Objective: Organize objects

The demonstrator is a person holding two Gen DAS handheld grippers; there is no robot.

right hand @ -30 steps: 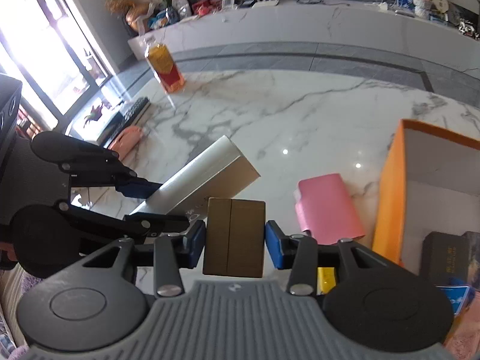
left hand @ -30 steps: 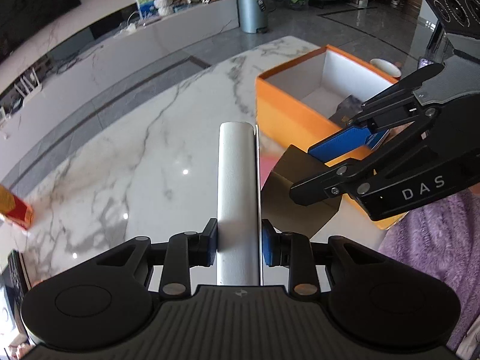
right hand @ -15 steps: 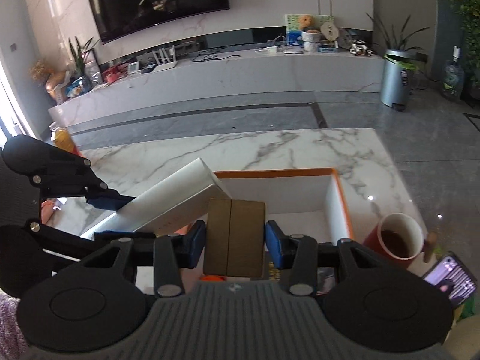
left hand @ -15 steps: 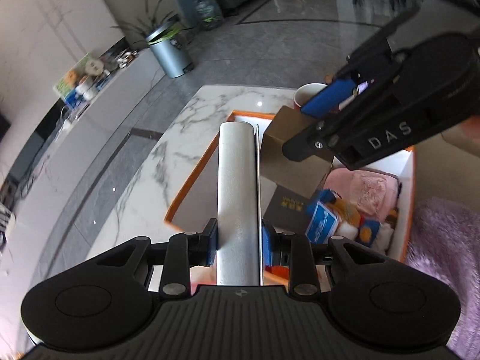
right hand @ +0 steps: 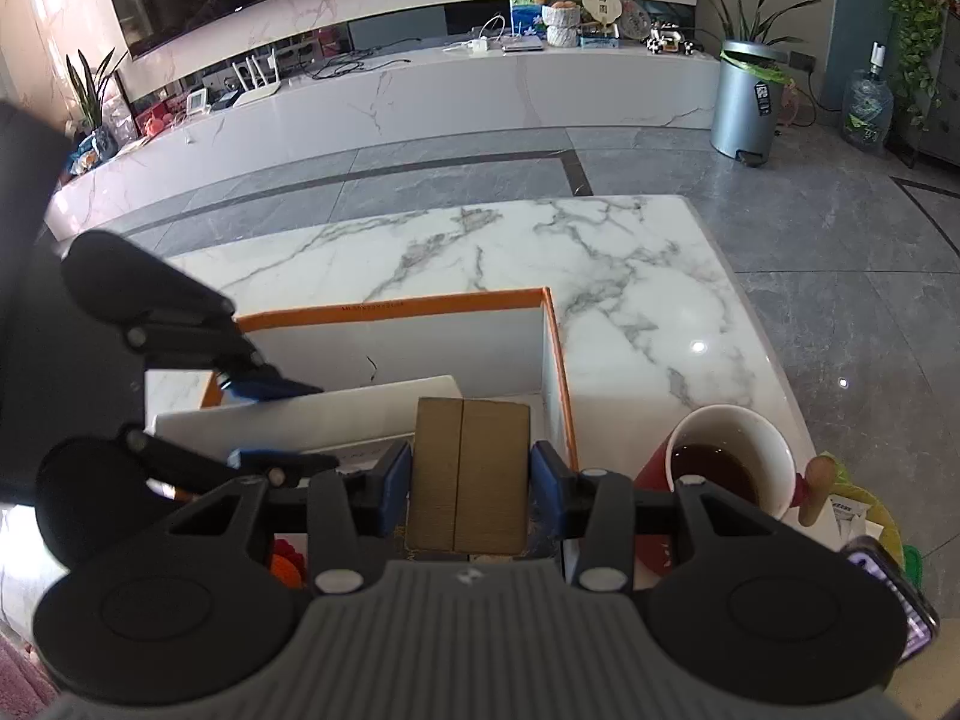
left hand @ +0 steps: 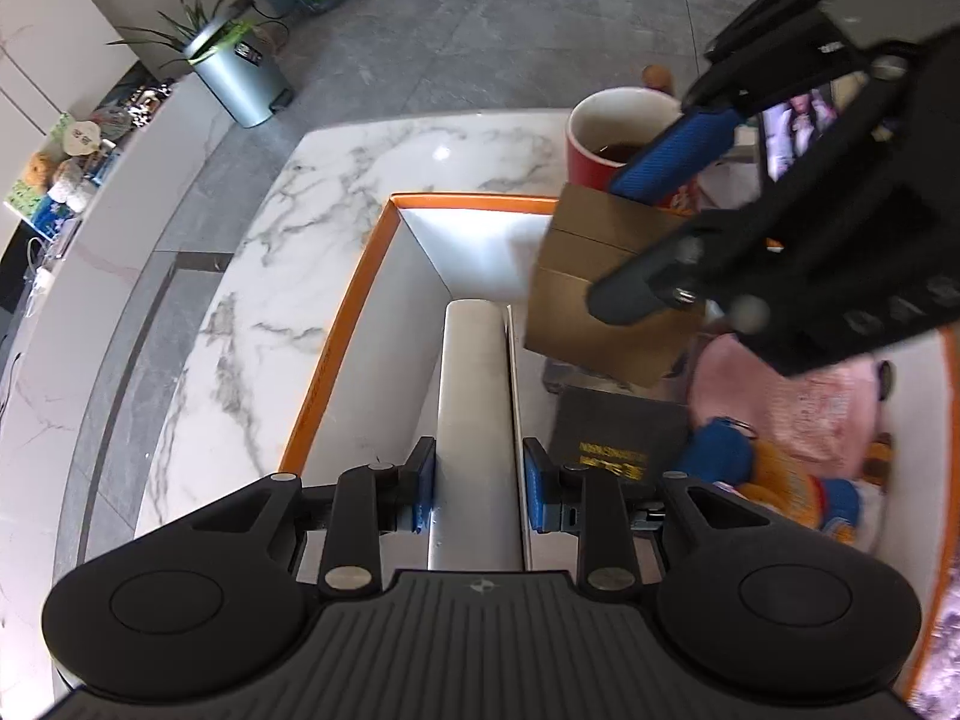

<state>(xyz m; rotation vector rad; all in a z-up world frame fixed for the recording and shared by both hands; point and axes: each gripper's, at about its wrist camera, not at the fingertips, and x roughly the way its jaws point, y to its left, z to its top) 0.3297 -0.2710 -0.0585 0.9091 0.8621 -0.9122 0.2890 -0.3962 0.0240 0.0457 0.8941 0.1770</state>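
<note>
A moment ago we held both boxes over the bare tabletop (right hand: 630, 276), with the orange bin off to the side. Now we have carried them across, and both hang over the open orange bin (left hand: 360, 276). Our left tongs (left hand: 477, 495) squeeze the long white box (left hand: 474, 420) in the lower middle of the left view, and it points down into the empty white part of the bin. Our right tongs (right hand: 471, 489) squeeze the brown box (right hand: 468, 474) in the lower middle of the right view; in the left view that brown box sits at the upper right, above a black box (left hand: 612, 438) and a pink cloth thing (left hand: 798, 402) that already lie in the bin. A red cup (right hand: 720, 468) with a dark drink stands just beside the bin at the lower right of the right view, so we think we should lower the brown box with care. We think the next step is to set both boxes down inside and let go.
</note>
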